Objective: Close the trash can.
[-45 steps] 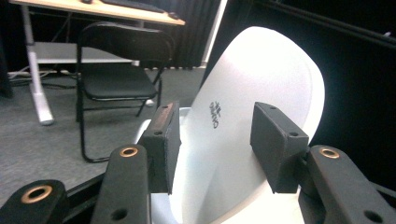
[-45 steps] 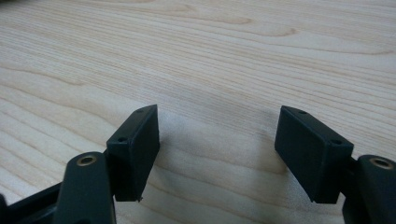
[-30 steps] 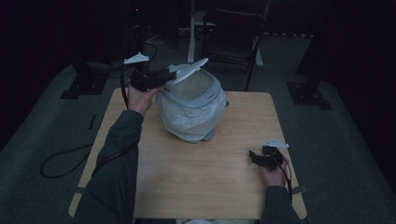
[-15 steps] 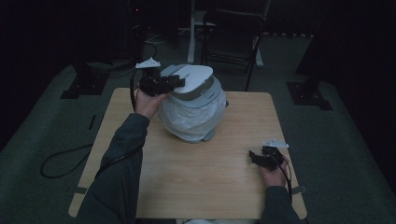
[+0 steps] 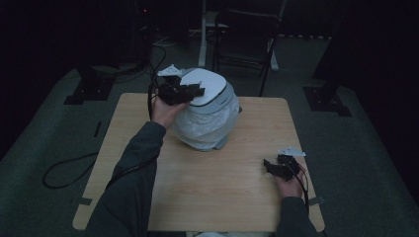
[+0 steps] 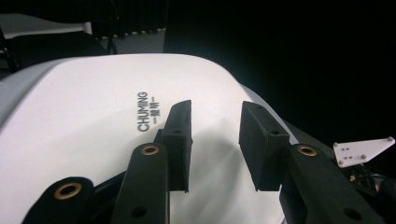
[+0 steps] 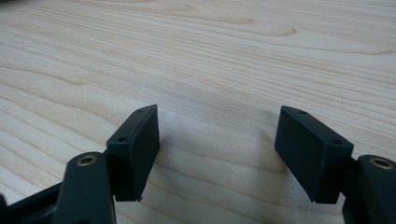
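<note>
The step in hand looked like the closing of a lidded bin. At the left of the high view the left gripper (image 5: pixel 190 92) lay over the white lid (image 5: pixel 205 86) of the bin (image 5: pixel 207 121), which stood on the far middle part of the wooden table (image 5: pixel 212 192), lined with a pale plastic bag. In the left gripper view the two black jaws stood a modest gap apart above the lid (image 6: pixel 93 126), close to its printed lettering, with nothing between them; they had just been closing, and whether their undersides rested on the lid could not be told. The lid seemed down or nearly down on the bin's rim. Farther right, the right gripper (image 5: pixel 276 165) sat low at the near right part of the table, well apart from the bin, its jaws spread wide over bare wood (image 7: pixel 210 70) and pinching nothing. The next move probably called for a gentle press downward on the lid until it seated, then lifting the left gripper clear without dragging the bag.
</note>
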